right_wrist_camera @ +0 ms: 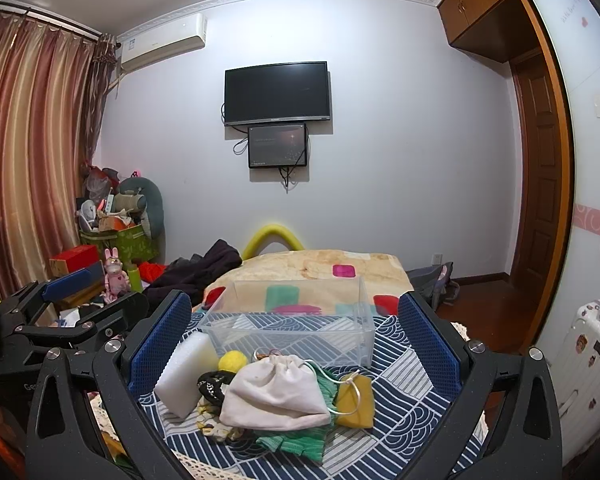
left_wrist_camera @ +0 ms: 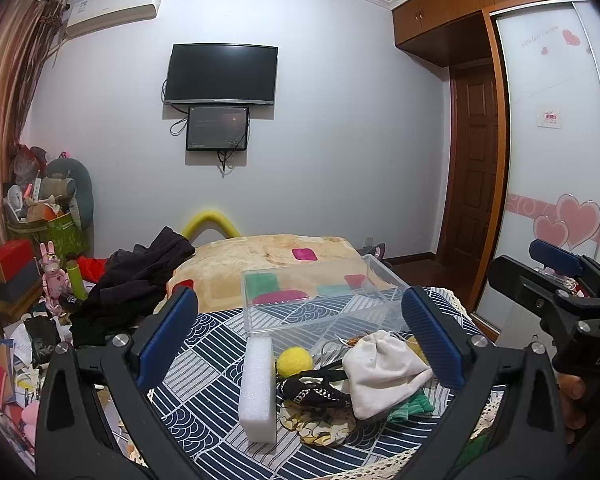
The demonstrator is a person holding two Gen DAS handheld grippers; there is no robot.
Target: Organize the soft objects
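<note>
The clear plastic bin [right_wrist_camera: 296, 322] stands on the patterned cloth [right_wrist_camera: 396, 384] with nothing inside; only the cloth and the blanket behind show through its walls. Just in front of it lies the pile of soft things: a white drawstring pouch [right_wrist_camera: 276, 394] on top of a green knit cloth [right_wrist_camera: 300, 440], with a yellow pouch [right_wrist_camera: 356, 402], a yellow ball [right_wrist_camera: 233, 361], a black band [right_wrist_camera: 212, 386] and a white foam block [right_wrist_camera: 186, 372] beside them. The left gripper [left_wrist_camera: 300, 336] and right gripper [right_wrist_camera: 296, 344] both hover over the pile with fingers spread wide, holding nothing.
</note>
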